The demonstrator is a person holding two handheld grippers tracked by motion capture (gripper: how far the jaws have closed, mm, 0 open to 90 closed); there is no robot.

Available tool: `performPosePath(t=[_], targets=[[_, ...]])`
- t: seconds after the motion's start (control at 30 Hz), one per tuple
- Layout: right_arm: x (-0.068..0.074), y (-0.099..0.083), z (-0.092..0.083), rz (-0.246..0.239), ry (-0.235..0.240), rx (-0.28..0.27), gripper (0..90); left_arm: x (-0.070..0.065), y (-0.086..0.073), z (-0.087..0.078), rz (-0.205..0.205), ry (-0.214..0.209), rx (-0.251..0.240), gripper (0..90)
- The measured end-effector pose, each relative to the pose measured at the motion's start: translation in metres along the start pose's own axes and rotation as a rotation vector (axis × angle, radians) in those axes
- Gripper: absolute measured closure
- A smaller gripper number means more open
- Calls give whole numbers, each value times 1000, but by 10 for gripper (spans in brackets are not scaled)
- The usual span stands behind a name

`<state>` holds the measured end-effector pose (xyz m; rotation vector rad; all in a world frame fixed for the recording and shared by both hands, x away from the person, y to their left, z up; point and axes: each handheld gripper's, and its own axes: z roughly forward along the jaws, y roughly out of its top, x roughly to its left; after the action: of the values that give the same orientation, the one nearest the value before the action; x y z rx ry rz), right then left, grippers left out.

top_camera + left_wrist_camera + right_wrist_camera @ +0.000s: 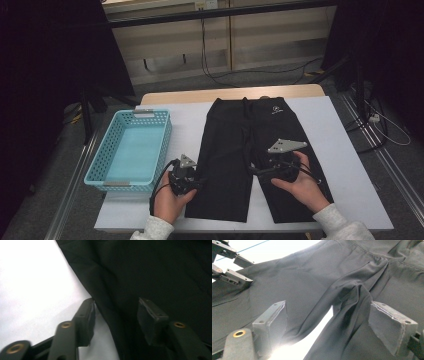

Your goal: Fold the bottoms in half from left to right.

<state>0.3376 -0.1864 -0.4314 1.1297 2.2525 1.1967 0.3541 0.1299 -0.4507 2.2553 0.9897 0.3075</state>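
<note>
Black shorts (235, 145) lie flat on the white table cover (350, 170), waistband at the far side. My left gripper (194, 183) sits at the outer edge of the shorts' left leg, low on the table. In the left gripper view its jaws (116, 315) stand apart astride that cloth edge (107, 305), one over the white cover, one over the fabric, neither pad pressing. My right gripper (257, 168) is open over the inner edge of the right leg. Its wide jaws (328, 322) flank a raised fold (352, 302) below the crotch. The left gripper (248, 271) shows far off there.
A light blue plastic basket (165, 145) stands at the table's left, close to my left hand. Beyond the table are a wooden edge (230, 94), cables on the floor (260, 72) and dark stands at both sides.
</note>
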Motion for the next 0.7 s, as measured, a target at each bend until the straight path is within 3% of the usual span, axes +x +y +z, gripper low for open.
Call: performPosePath(t=[0.27,0.37,0.53,0.7], targets=[[3,2,4,-9,12,-1,159,-1,-1,-2,-71,-35,5,772],[5,4,6,-18,16,-2,156,1,-1,-2,-109,-88,13,864],[7,5,11,-27,8,1,154,-1,1,-6,-106,-104,9,879],[7,7,14,-16,-1,-5,144,-4,5,-11,-110,-131,-30,878]])
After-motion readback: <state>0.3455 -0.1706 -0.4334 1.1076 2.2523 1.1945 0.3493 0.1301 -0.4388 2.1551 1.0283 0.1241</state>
